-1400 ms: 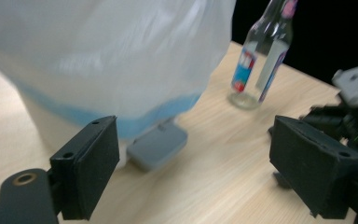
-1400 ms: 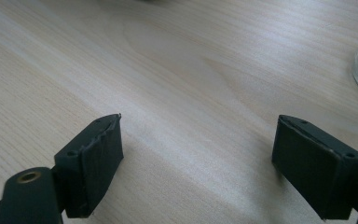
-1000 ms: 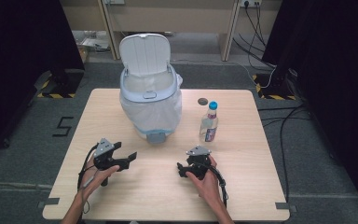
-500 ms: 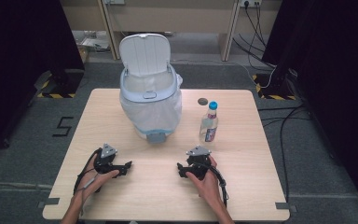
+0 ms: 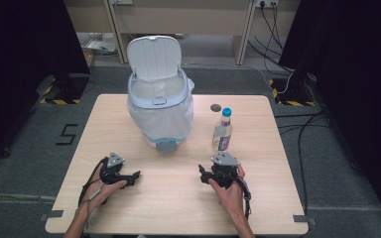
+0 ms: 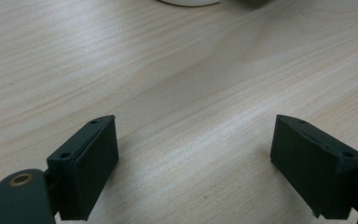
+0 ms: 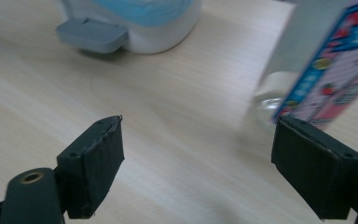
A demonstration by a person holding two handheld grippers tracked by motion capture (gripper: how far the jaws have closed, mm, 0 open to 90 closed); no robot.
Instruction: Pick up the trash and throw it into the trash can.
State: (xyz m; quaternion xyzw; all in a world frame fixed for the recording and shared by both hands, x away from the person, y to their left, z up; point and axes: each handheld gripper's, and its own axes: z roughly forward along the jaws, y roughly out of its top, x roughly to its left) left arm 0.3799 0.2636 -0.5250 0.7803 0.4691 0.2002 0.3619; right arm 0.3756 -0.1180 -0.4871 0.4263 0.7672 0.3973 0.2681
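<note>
A: Wooden table [image 5: 129,129], lidded bin [image 5: 159,106] at the back with its lid up, bottle [image 5: 222,132] upright just ahead of your right gripper [image 5: 209,174]. Both sets of jaws spread wide, holding nothing.

B: Risk?

A: Bottle's tall and narrow. Clip it with one jaw and you likely topple it. Left gripper [image 5: 131,177] sits well apart.

A lab-like recording room was suggested by black curtains [image 5: 20,59], hazard-taped stands [image 5: 59,94], floor cables [image 5: 302,124] and a taped floor number [image 5: 68,134].

A white pedal bin [image 5: 159,111], lid open, stands on the table [image 5: 129,198]
</note>
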